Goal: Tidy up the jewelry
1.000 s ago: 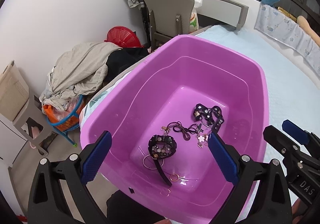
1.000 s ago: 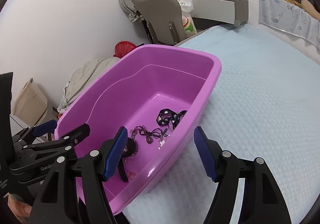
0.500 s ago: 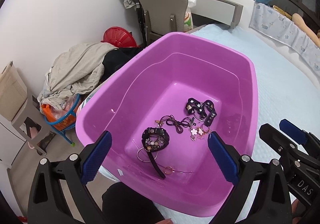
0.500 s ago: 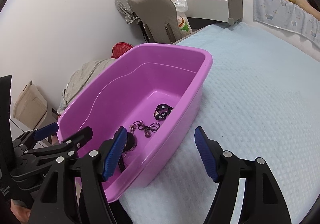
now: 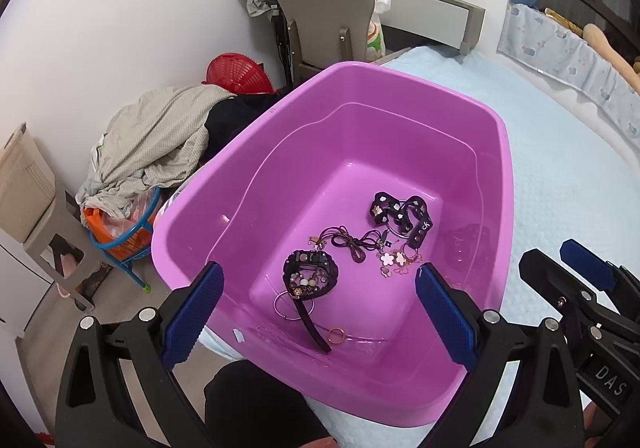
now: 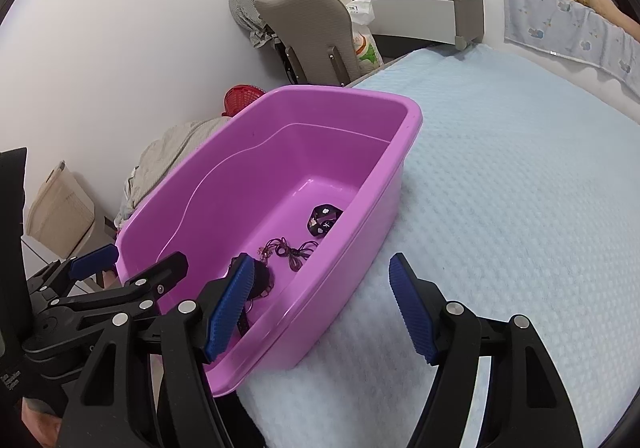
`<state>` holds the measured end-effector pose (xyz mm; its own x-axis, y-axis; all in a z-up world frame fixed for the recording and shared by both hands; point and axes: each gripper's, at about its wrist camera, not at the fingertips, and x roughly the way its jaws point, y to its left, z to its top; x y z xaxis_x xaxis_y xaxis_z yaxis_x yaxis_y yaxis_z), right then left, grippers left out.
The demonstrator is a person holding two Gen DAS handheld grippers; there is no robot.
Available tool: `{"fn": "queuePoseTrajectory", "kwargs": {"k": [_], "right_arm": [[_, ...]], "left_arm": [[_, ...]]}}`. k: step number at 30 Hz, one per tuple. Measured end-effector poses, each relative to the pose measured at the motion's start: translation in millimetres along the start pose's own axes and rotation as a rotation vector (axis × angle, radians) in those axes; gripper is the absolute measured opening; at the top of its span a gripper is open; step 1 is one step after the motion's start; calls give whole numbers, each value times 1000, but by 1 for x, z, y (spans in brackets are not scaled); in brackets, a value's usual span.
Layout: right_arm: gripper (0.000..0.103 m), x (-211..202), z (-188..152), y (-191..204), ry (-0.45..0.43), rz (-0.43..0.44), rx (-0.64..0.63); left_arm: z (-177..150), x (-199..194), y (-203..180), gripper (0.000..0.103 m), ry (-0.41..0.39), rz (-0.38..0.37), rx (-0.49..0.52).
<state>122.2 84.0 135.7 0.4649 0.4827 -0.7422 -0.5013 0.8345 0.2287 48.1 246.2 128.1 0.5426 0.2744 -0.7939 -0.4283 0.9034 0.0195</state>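
A pink plastic tub (image 5: 505, 152) (image 6: 412, 120) stands on the light blue bed cover (image 6: 520, 188). On its floor lie a black beaded watch (image 5: 310, 277), a black studded strap (image 5: 400, 213) (image 6: 323, 219), a dark cord necklace (image 5: 352, 242) (image 6: 292, 251), a flower charm chain (image 5: 394, 260) and a small gold ring (image 5: 337, 335). My left gripper (image 5: 318, 302) is open and empty above the tub's near end. My right gripper (image 6: 322, 290) is open and empty over the tub's near right rim.
A grey chair (image 5: 324, 4) and a desk (image 5: 436, 14) stand beyond the bed. A pile of clothes (image 5: 156, 140), a red basket (image 5: 236, 78) and an orange basket (image 5: 120, 232) lie on the floor left of the bed.
Both grippers have pulled back and up from the tub, so it looks smaller and farther. The jewelry has not moved and both grippers stay open.
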Motion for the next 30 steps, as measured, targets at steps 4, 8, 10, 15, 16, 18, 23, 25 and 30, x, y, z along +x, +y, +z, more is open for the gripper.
{"fn": "queuePoseTrajectory", "kwargs": {"k": [4, 8, 10, 15, 16, 18, 23, 25, 30], "right_arm": [[67, 0, -1, -1, 1, -2, 0], [67, 0, -3, -1, 4, -3, -1], [67, 0, -4, -1, 7, -3, -1], [67, 2, -5, 0, 12, -2, -3], [67, 3, -5, 0, 13, -2, -3], [67, 3, -6, 0, 15, 0, -3], [67, 5, -6, 1, 19, -1, -1], [67, 5, -6, 1, 20, -1, 0], [67, 5, -6, 0, 20, -1, 0]], "left_arm": [[0, 0, 0, 95, 0, 0, -1], [0, 1, 1, 95, 3, -3, -1], [0, 1, 0, 95, 3, -2, -1], [-2, 3, 0, 95, 6, 0, -1], [-2, 4, 0, 95, 8, 5, -1], [-2, 6, 0, 95, 13, 10, -4], [-1, 9, 1, 95, 16, 11, -9], [-1, 9, 1, 95, 18, 9, -11], [-1, 10, 0, 95, 17, 12, -6]]}}
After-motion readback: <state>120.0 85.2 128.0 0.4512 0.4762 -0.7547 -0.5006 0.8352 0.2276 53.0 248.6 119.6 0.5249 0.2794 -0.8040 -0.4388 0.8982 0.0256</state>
